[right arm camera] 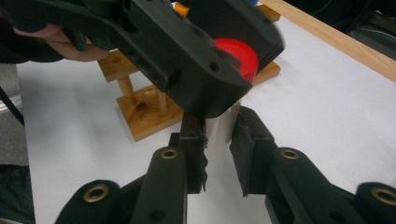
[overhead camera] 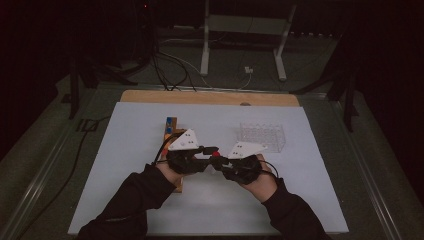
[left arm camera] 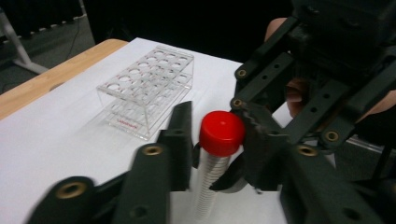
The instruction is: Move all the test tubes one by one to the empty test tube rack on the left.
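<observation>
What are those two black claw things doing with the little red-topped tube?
A person holds a set of tongs in each hand over a white table. The right tongs grip the clear body of a tube. The left tongs sit on either side of its red cap, pressing on it, perhaps to twist it off. A clear plastic rack waits nearby, and a wooden rack stands on the table too.

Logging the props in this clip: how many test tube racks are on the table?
2. A clear plastic rack stands right of the grippers, with no tubes seen in it. A wooden rack stands to their left, partly hidden behind the left gripper.
</observation>
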A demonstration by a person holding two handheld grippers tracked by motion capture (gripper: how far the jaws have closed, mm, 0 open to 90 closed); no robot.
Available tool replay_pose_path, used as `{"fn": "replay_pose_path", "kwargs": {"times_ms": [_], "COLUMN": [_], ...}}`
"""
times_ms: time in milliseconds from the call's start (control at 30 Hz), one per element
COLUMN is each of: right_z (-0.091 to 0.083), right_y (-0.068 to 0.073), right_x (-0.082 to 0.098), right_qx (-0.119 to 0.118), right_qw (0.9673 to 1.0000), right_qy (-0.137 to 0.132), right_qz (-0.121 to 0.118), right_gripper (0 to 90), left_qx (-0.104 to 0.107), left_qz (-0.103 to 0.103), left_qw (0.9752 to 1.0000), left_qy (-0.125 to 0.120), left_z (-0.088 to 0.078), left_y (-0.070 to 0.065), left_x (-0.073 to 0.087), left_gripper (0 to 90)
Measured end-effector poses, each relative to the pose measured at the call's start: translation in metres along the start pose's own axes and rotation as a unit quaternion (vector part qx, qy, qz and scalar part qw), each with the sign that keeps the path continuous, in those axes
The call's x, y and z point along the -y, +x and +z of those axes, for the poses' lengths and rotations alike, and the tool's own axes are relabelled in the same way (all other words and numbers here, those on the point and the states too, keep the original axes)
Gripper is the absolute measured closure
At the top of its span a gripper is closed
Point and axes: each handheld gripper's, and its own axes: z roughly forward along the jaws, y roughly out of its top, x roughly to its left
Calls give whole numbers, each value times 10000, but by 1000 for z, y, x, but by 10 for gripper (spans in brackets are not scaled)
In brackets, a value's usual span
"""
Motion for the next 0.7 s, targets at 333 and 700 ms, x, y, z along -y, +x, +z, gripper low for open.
{"fn": "replay_pose_path", "kwargs": {"times_ms": [333, 700], "right_z": [-7, -17], "right_y": [-5, -16], "right_x": [1, 5], "right_qx": [114, 183], "right_qw": [9997, 9982], "right_qy": [-180, -383], "right_qz": [128, 420], "right_gripper": [523, 30], "left_qx": [-122, -470], "left_qz": [28, 3], "left_qw": [9998, 9985], "left_qy": [-162, -293], "left_z": [-11, -50], "left_y": [4, 13], "left_x": [-7, -14], "left_gripper": [715, 716]}}
